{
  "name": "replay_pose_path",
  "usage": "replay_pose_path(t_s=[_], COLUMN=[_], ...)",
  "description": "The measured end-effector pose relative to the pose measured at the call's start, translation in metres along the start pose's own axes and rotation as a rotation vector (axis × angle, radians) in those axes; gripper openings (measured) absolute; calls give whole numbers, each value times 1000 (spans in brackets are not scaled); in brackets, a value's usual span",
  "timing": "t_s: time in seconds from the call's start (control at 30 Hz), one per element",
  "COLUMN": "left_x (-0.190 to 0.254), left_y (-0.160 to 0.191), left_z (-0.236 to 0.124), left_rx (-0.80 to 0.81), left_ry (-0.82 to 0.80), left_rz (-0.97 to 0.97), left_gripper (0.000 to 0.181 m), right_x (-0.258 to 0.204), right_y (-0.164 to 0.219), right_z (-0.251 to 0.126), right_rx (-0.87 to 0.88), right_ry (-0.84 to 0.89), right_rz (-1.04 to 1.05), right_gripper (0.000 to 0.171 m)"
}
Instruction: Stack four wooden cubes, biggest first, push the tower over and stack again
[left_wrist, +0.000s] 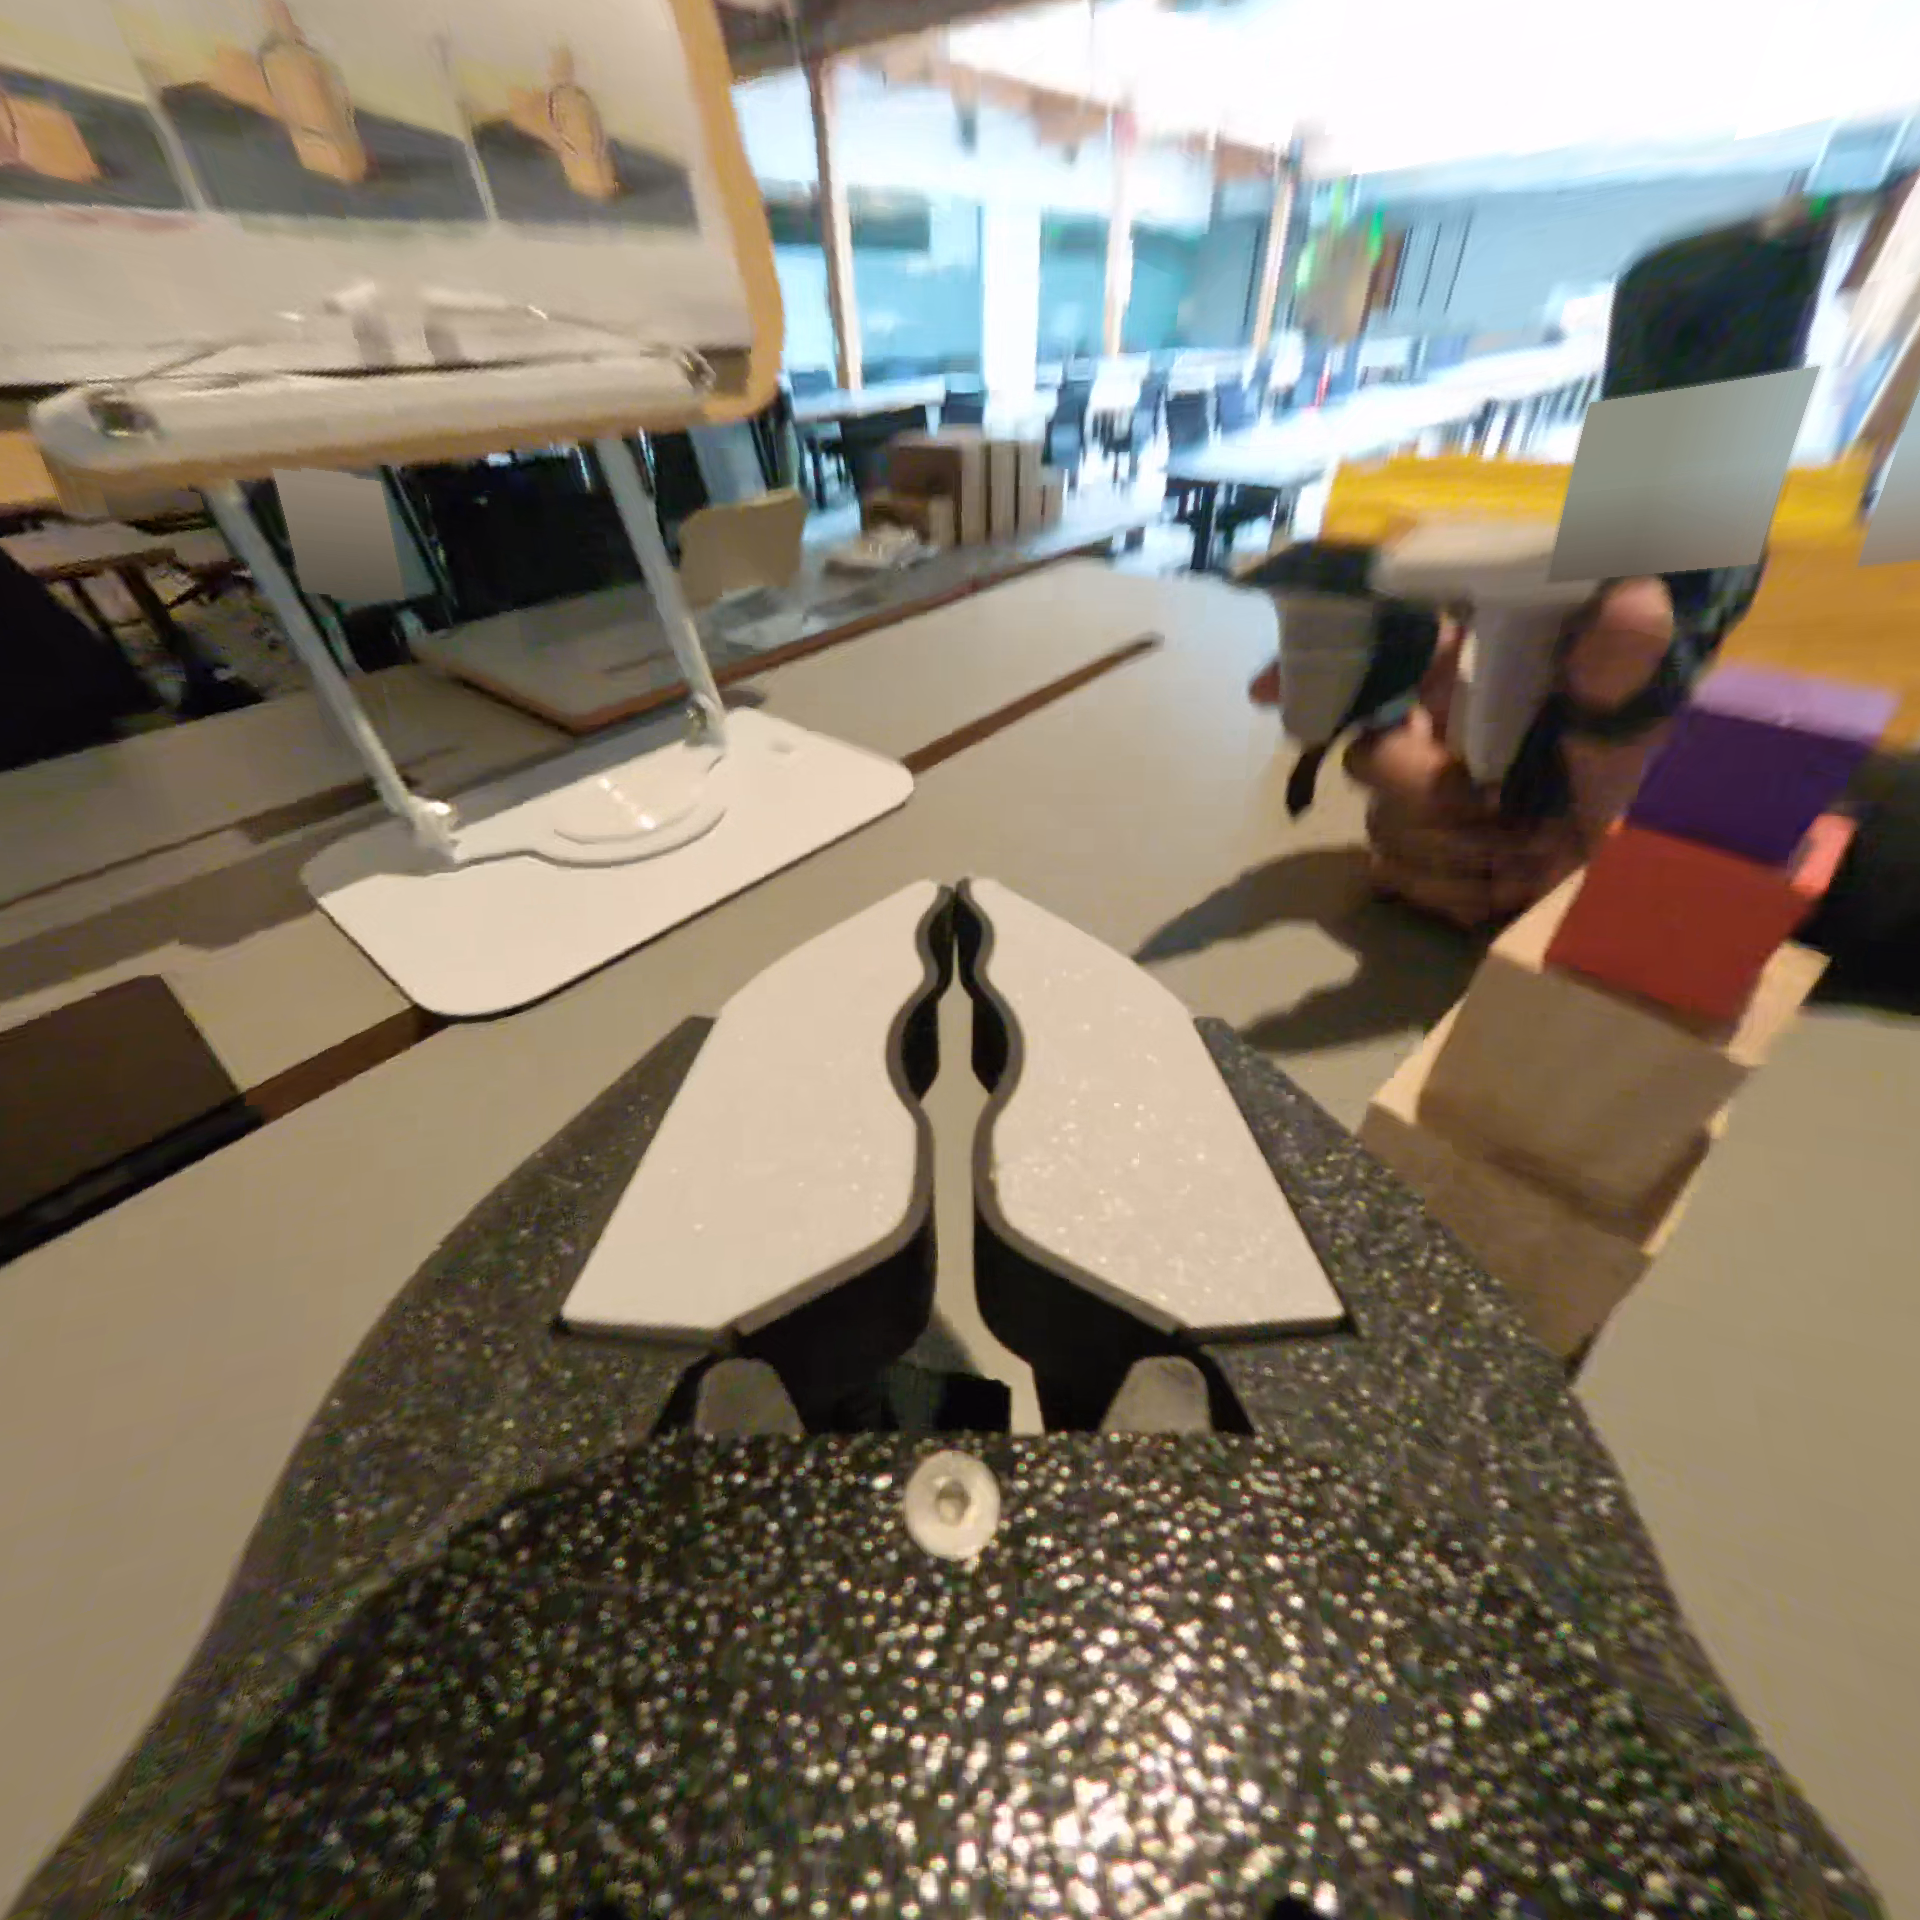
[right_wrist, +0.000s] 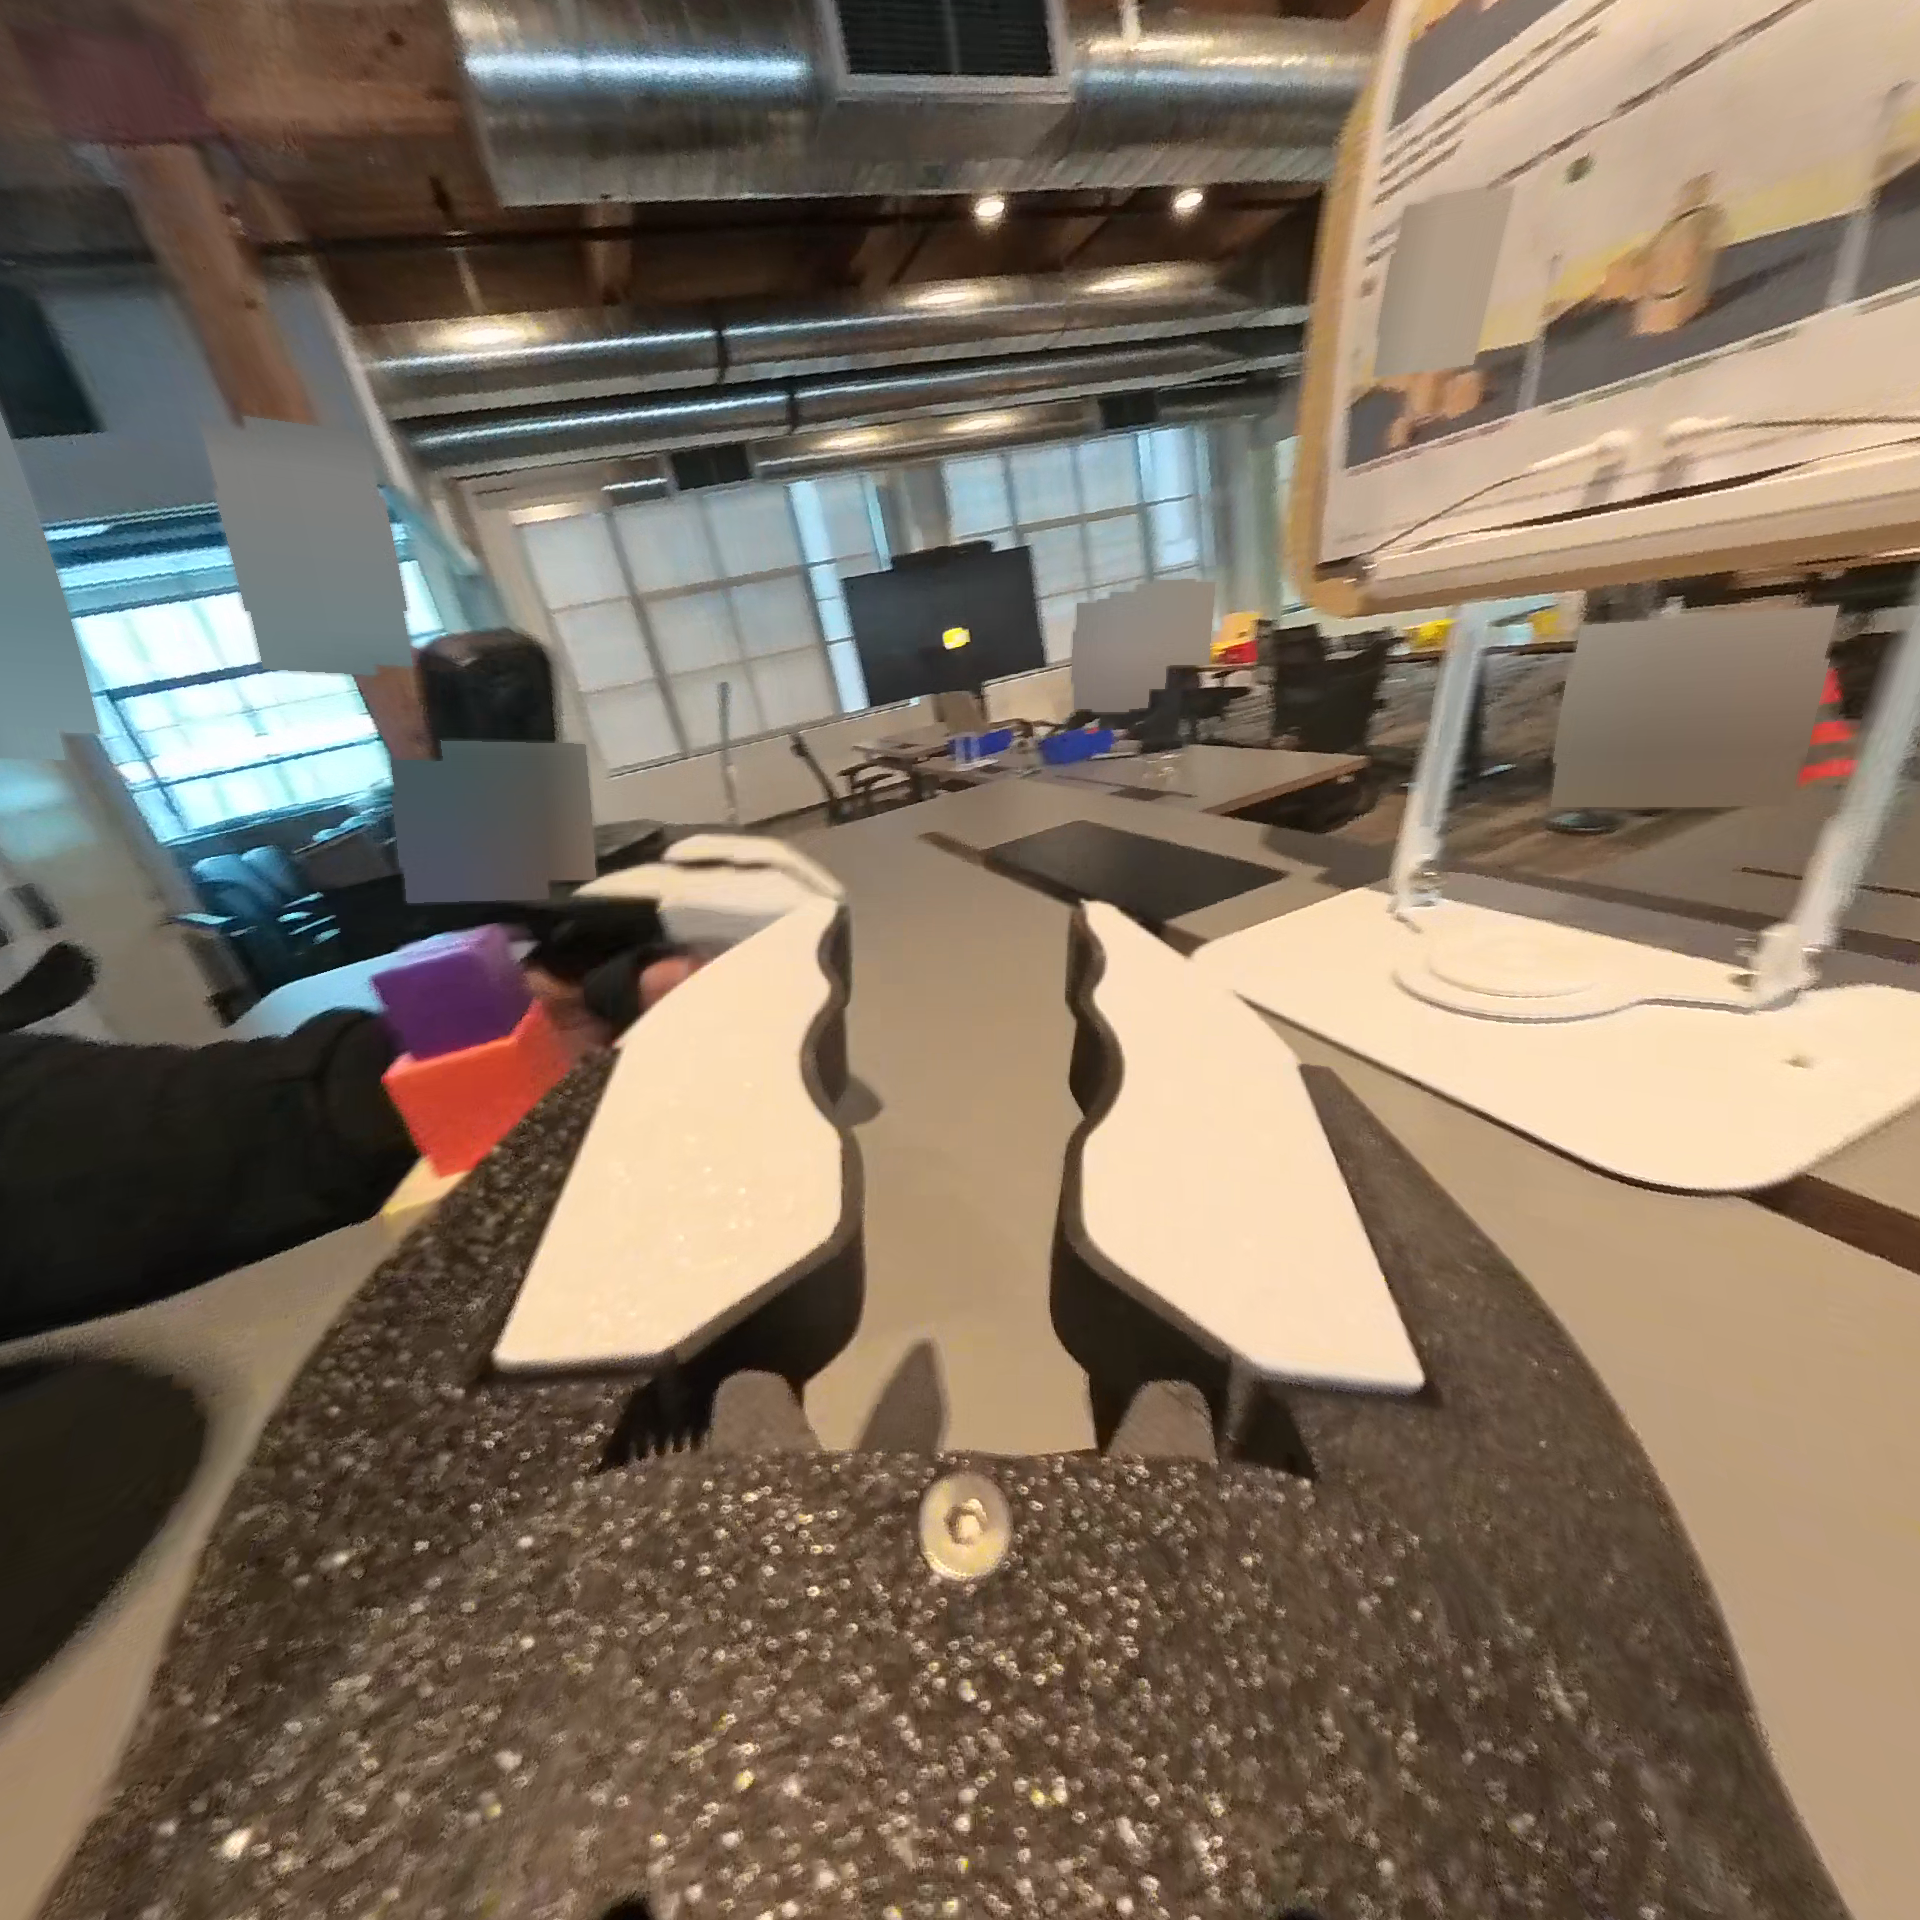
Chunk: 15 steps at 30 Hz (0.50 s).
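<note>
A tower of cubes stands on the grey table at the right of the left wrist view: a large wooden cube at the bottom, a smaller wooden cube, an orange cube and a purple cube on top. My left gripper is shut with nothing between its pads, left of the tower. My right gripper is open and empty over bare table. In the right wrist view the purple cube and orange cube show at the left.
A white stand base with thin legs holds a board of pictures at the back left; it also shows in the right wrist view. A person's dark sleeve lies left of the tower. Office tables and chairs stand behind. Left tips to right tips: about 12 cm. The purple cube lies around 8 cm away from my right fingertips.
</note>
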<state>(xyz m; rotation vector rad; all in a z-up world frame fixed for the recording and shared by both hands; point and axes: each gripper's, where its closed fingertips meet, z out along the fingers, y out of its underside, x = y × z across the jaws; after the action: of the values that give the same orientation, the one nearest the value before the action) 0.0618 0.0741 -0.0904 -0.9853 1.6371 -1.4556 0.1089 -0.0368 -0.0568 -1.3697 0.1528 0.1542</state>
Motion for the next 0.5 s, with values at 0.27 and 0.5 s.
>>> replay_pose_path(t_s=[0.27,0.5], left_x=[143,64], left_y=[5,12], left_z=[1,-14], left_rx=[6,-70], left_ry=[481,218], left_rz=[552,557], left_gripper=[0,0], right_x=[16,18], right_y=[-10,-13], right_z=[-7,-10], right_rx=[59,79], right_ry=[64,69], right_rz=[35,42], right_gripper=[37,36])
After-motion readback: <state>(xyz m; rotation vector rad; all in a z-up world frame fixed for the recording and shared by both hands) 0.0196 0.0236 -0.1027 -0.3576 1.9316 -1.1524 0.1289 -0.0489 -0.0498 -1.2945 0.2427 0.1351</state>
